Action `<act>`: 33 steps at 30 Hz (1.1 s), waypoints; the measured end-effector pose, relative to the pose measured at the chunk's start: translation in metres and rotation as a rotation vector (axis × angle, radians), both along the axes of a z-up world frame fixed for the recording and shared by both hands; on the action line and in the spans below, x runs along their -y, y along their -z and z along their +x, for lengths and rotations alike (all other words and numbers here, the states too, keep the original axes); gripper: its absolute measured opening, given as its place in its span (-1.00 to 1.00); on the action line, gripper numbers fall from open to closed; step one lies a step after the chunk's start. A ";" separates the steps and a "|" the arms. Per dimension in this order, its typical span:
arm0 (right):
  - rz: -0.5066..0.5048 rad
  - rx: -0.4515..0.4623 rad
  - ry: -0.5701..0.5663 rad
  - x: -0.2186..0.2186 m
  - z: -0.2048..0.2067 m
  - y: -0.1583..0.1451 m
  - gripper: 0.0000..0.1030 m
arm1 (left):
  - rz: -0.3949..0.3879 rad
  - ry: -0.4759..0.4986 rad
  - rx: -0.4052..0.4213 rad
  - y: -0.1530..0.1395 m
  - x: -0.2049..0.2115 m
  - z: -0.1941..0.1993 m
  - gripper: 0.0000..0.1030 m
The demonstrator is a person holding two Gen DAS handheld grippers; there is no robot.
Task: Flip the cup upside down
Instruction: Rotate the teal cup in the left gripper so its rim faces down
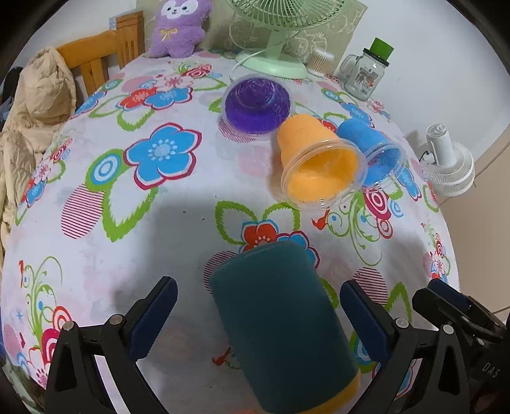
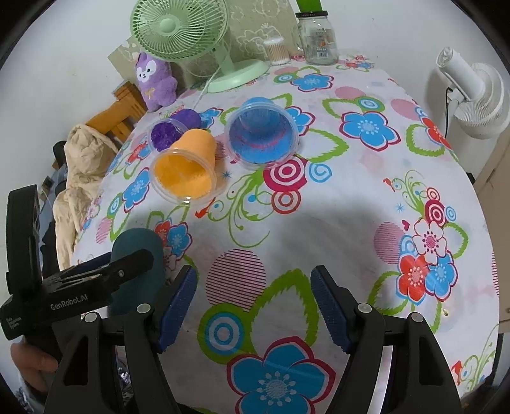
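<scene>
A dark teal cup (image 1: 280, 321) stands bottom-up on the flowered tablecloth, between the fingers of my left gripper (image 1: 258, 305), which is open with gaps on both sides. An orange band shows at its lower rim. It also shows in the right wrist view (image 2: 137, 270), behind the left gripper's finger. An orange cup (image 1: 318, 162) (image 2: 188, 165), a blue cup (image 1: 376, 153) (image 2: 261, 130) and a purple cup (image 1: 255, 102) (image 2: 172, 130) lie on their sides farther back. My right gripper (image 2: 253, 302) is open and empty above the cloth.
A green desk fan (image 1: 280, 38) (image 2: 191, 38), a purple plush toy (image 1: 178, 28) (image 2: 156, 79), a glass jar with a green lid (image 1: 366, 73) (image 2: 318, 38) and a cotton-swab box (image 2: 277, 49) stand at the table's far edge. A white fan (image 2: 471, 95) and a wooden chair (image 1: 95, 57) stand beside the table.
</scene>
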State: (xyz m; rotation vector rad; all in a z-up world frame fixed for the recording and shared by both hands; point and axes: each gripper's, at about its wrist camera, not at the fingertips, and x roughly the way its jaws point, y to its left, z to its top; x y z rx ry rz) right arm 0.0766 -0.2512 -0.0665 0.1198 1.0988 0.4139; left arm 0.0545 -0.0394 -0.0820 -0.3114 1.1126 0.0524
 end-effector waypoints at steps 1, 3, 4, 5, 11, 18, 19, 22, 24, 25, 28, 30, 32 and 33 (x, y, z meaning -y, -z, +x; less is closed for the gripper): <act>0.001 -0.003 0.001 0.001 0.000 0.001 0.48 | 0.001 -0.004 -0.005 0.001 0.000 0.001 0.99; 0.003 -0.010 0.005 0.002 0.002 0.004 0.48 | -0.008 -0.010 -0.010 0.003 -0.002 0.002 0.96; 0.005 -0.013 0.007 0.002 0.002 0.005 0.48 | -0.013 -0.013 -0.015 0.003 -0.003 0.002 0.96; 0.006 -0.015 0.008 0.002 0.002 0.006 0.48 | -0.019 -0.017 -0.021 0.004 -0.003 0.003 0.94; 0.012 -0.017 0.007 0.002 0.003 0.007 0.48 | -0.077 -0.002 -0.034 0.006 -0.002 0.003 0.62; 0.014 -0.026 0.014 0.004 0.003 0.010 0.48 | -0.102 0.000 -0.043 0.008 0.001 0.004 0.51; 0.014 -0.026 0.014 0.004 0.003 0.010 0.48 | -0.103 -0.001 -0.044 0.009 0.001 0.005 0.50; 0.014 -0.022 0.017 0.006 0.001 0.009 0.48 | -0.100 0.001 -0.044 0.009 0.001 0.006 0.46; 0.014 -0.023 0.022 0.008 0.001 0.009 0.48 | -0.107 -0.001 -0.045 0.008 -0.001 0.007 0.43; 0.014 -0.023 0.025 0.008 0.001 0.009 0.48 | -0.108 0.001 -0.045 0.008 -0.001 0.007 0.42; 0.016 -0.025 0.028 0.009 0.001 0.010 0.48 | -0.105 0.003 -0.039 0.006 -0.003 0.007 0.39; 0.016 -0.023 0.022 0.009 0.001 0.009 0.48 | -0.100 0.005 -0.032 0.004 -0.004 0.006 0.38; 0.016 -0.019 0.014 0.006 -0.001 0.008 0.48 | -0.097 0.008 -0.024 0.001 -0.004 0.005 0.37; 0.016 -0.017 0.011 0.005 -0.001 0.007 0.48 | -0.096 0.009 -0.022 0.000 -0.004 0.005 0.36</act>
